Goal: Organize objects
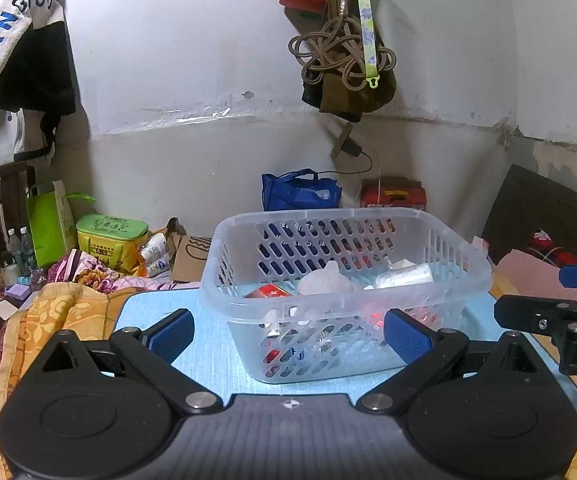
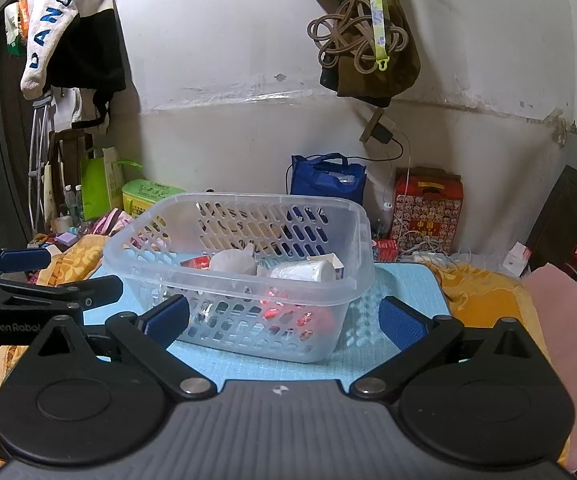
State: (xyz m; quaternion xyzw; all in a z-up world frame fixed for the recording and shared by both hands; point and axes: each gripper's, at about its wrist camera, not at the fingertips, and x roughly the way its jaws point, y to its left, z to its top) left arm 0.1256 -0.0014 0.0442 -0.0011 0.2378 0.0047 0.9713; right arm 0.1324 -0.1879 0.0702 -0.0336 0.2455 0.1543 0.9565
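1. Basket [image 1: 340, 292] sat on the blue mat [image 1: 216, 364], already holding a red pack [image 1: 268, 291], a grey lump [image 2: 234, 261] and a white roll [image 2: 302, 271]
2. Left gripper [image 1: 288, 334] was spread wide, empty, just short of the basket's near wall
3. Right gripper [image 2: 284, 320] was likewise spread, empty, in front of the basket
4. Step looked like a pause between items or near the end; no loose item showed on the mat
5. Next move would call for finding a stray item, else leaving the basket alone
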